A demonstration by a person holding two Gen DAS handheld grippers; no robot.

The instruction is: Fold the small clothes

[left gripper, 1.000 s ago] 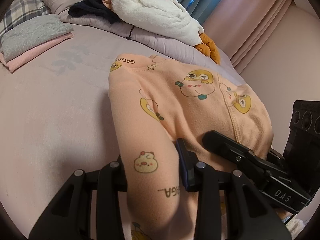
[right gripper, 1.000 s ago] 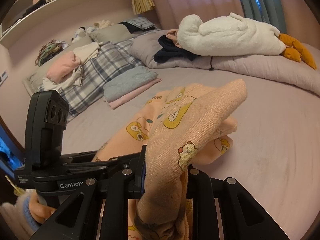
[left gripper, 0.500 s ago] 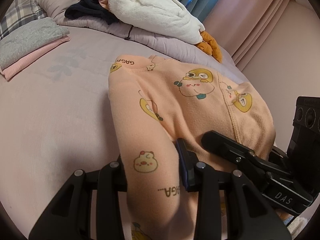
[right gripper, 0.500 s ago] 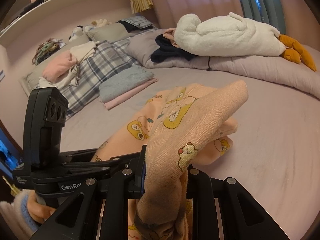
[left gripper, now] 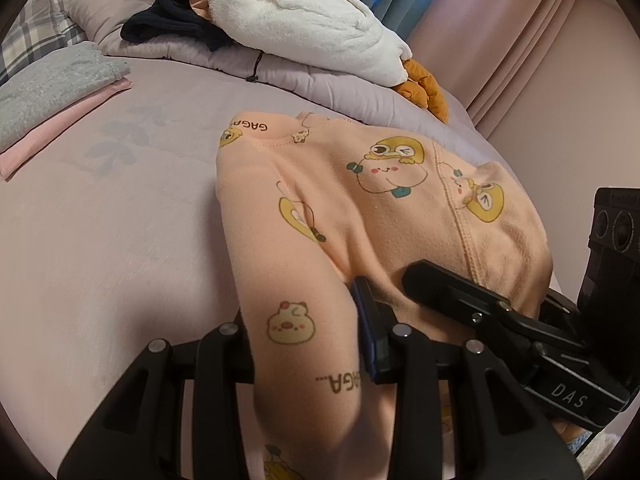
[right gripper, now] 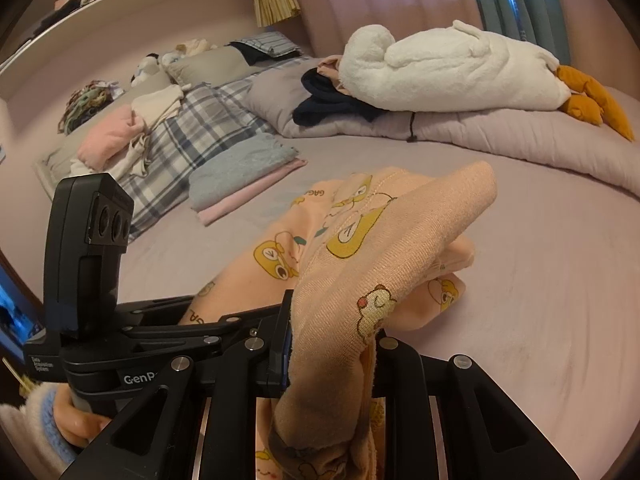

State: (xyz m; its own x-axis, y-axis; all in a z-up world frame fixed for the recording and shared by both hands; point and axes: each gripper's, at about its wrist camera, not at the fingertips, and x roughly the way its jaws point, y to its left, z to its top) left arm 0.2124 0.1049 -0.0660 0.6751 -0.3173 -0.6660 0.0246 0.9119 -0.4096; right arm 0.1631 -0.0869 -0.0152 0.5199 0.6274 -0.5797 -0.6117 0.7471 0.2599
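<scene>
Little has shifted vs. earlier frames: peach cartoon-print knit top (left gripper: 384,216) is still held up over the lilac bedsheet (left gripper: 120,240), its far hem resting on it. Left gripper (left gripper: 308,344) & right gripper (right gripper: 332,344) each pinch a near edge, side by side; garment's long axis runs fwd, away from both. No containers seen.

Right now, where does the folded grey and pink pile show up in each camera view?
Left wrist view: the folded pile lies at the far left edge on the bed.
Right wrist view: the folded pile sits left of centre, beyond the peach garment.
Shared landmark: the white plush duck on the bed.
</scene>
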